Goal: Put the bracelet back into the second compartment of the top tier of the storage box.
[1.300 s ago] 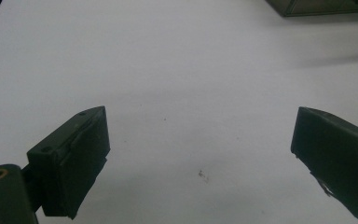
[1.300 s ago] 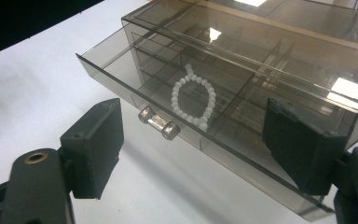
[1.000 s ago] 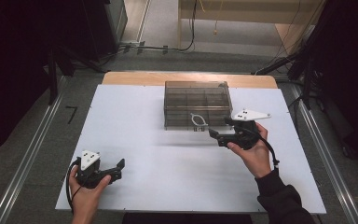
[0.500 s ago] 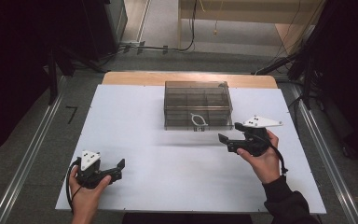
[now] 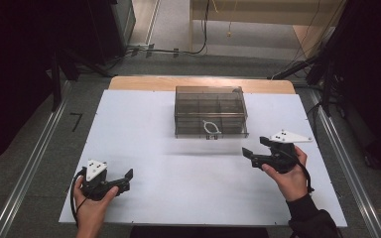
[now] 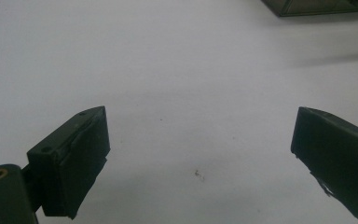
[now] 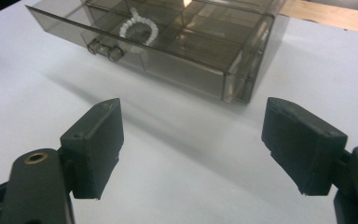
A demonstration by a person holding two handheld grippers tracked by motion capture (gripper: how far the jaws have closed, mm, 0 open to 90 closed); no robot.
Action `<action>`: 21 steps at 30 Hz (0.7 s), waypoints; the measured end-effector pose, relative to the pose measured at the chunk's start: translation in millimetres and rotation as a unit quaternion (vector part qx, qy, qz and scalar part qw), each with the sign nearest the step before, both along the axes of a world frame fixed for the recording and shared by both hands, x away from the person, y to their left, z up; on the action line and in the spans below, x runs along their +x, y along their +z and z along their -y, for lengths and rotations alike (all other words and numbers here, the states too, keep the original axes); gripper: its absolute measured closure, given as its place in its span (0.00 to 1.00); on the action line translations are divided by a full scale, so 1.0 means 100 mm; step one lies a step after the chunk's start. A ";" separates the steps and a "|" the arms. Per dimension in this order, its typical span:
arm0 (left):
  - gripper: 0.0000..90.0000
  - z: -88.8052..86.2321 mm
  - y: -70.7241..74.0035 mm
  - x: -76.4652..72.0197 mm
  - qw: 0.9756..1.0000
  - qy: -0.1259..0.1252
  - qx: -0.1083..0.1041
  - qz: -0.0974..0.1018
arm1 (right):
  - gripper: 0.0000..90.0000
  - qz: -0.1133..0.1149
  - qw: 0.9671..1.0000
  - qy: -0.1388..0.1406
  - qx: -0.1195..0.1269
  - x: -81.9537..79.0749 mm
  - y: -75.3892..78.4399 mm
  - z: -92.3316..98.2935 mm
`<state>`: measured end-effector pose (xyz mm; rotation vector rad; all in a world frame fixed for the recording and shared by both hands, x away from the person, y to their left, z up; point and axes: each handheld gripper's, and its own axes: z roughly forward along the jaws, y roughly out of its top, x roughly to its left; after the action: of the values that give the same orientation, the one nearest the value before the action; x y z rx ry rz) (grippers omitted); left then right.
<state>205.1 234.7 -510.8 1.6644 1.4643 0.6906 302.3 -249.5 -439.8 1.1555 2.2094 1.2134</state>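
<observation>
A smoky see-through drawer box [image 5: 211, 111] stands at the back centre of the white table top [image 5: 139, 134]. A white beaded loop [image 5: 211, 128] lies in the front compartment of its drawer; the right gripper view has the loop [image 7: 139, 29] behind the drawer's two small knobs [image 7: 105, 49]. My right gripper [image 5: 249, 155] is open and empty, held right of the box's front corner [image 7: 235, 86] and apart from it. My left gripper [image 5: 127, 179] rests open near the front left, its jaws [image 6: 200, 154] wide over bare table.
A wooden strip [image 5: 139, 83] runs along the table's far edge. Metal rails [image 5: 30, 168] flank both sides, and cables [image 5: 178, 49] lie on the floor behind. The box's corner [image 6: 317, 5] sits far off in the left gripper view.
My right gripper has drawn back from the box front, toward the near right of the table. The left gripper has stayed put.
</observation>
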 end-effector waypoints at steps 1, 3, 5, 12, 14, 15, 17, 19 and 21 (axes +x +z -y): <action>0.05 0.00 0.00 0.00 1.000 0.000 0.000 0.000 | 0.21 -0.001 1.000 -0.002 0.001 -0.01 -0.01 0.02; 0.05 0.00 0.00 0.00 1.000 0.000 0.000 0.000 | 0.21 -0.003 1.000 -0.008 0.001 -0.03 -0.03 0.06; 0.05 0.00 0.00 0.00 1.000 0.000 -0.001 0.000 | 0.21 -0.006 1.000 -0.011 0.000 -0.05 -0.05 0.09; 0.05 0.00 0.00 0.00 1.000 0.000 0.000 -0.002 | 0.21 -0.012 1.000 -0.021 -0.002 -0.12 -0.11 0.20; 0.05 0.00 0.00 0.00 1.000 0.000 0.000 -0.002 | 0.21 -0.013 1.000 -0.022 -0.001 -0.14 -0.12 0.22; 0.05 0.00 0.00 0.00 1.000 0.000 0.000 -0.002 | 0.21 -0.013 1.000 -0.022 -0.002 -0.14 -0.13 0.24; 0.05 0.00 0.00 0.00 1.000 0.000 0.001 -0.002 | 0.21 -0.013 1.000 -0.026 -0.003 -0.16 -0.14 0.26; 0.05 0.00 0.00 0.00 1.000 0.000 0.000 -0.002 | 0.21 -0.014 1.000 -0.028 -0.003 -0.18 -0.14 0.28; 0.05 0.00 0.00 0.00 1.000 0.001 0.000 -0.002 | 0.21 -0.013 0.999 -0.030 -0.003 -0.20 -0.15 0.30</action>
<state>205.5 234.2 -511.2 1.6669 1.4685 0.6882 282.6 -279.8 -454.5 1.2317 2.1801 1.1731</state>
